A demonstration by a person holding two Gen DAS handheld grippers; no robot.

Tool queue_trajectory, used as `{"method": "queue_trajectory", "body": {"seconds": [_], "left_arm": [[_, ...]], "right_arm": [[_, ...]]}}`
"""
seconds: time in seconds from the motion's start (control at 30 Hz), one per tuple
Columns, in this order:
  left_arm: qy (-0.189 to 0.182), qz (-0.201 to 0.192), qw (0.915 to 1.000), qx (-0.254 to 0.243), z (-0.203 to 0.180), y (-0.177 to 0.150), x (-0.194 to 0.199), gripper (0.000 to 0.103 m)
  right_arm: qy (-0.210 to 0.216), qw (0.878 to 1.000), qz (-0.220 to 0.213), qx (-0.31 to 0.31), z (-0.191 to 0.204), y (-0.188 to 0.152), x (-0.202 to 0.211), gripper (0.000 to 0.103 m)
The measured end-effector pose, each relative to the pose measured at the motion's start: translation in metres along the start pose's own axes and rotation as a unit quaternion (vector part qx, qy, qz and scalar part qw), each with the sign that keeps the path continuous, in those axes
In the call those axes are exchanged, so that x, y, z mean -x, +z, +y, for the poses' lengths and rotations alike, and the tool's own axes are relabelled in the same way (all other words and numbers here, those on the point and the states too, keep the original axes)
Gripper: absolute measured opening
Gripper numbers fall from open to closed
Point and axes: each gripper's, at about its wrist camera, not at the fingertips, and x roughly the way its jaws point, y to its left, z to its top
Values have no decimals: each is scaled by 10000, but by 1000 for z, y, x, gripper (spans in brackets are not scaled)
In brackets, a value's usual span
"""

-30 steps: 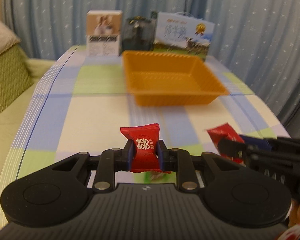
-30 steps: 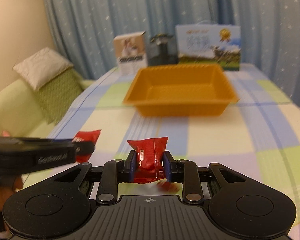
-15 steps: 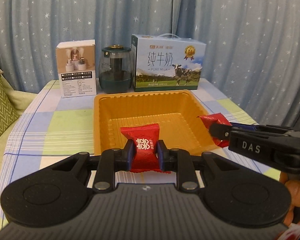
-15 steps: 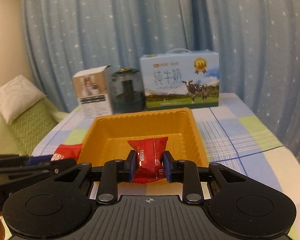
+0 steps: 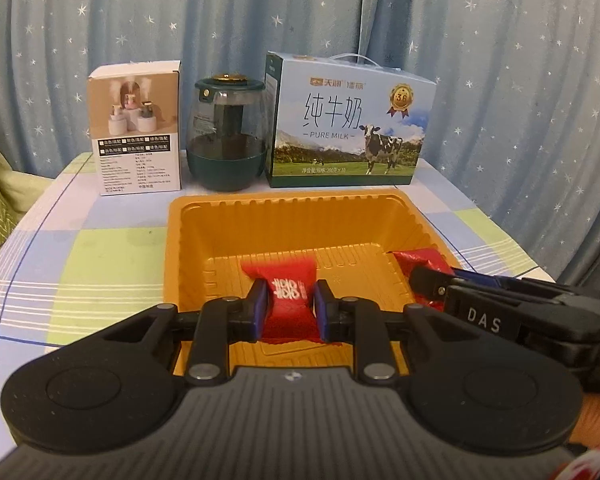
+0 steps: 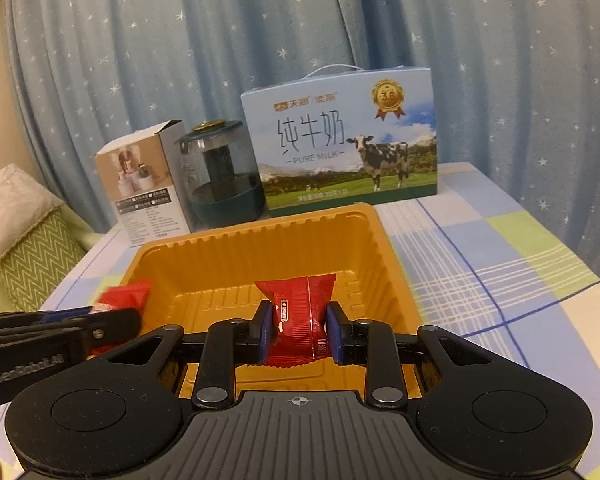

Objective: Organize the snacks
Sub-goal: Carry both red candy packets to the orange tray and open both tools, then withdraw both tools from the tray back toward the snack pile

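Both grippers are matte black: the left gripper (image 5: 288, 310) has blue finger pads (image 5: 259, 307), silver screws and a ribbed grey housing; the right gripper (image 6: 299, 330) matches (white "DAS" lettering on its side).

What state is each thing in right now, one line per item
left gripper: shut on a red candy, over the tray
right gripper: shut on a second red candy, over the tray
orange tray: upright, nothing lying in it
milk carton: upright, closed
dark jar: upright, lid on
small white box: upright, closed
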Motion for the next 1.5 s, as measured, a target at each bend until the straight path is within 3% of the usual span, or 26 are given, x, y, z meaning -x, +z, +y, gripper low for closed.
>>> {"method": "queue_trajectory", "body": {"seconds": [0.07,0.4,0.5,0.53,0.57,0.63,1.1,1.5], "left_arm": [[76,-24,10000,3,2,-1,-2,46],[327,-3,9993,200,19,-1,5,47],[357,-15,9992,194,21,-1,7,52],[359,-10,9992,187,22,-2,8,54],[359,-7,9992,176,22,-3,8,54],[379,11,9991,163,23,-4,9,55],[298,-15,9995,64,14,-16,44,60],[325,-66,9994,51,-6,-61,118,60]], "right_arm": [[11,10000,28,-30,-1,0,-4,29],[150,9997,3,-199,1,3,-2,29],[399,9987,-66,-319,0,3,-2,29],[433,9984,-87,-351,0,4,-1,36],[425,9982,-128,-391,-1,4,0,54],[452,9973,-249,-521,-3,5,4,66],[-29,9982,-410,-434,-10,6,56,66],[-340,9979,-487,-244,-18,-28,139,66]]}}
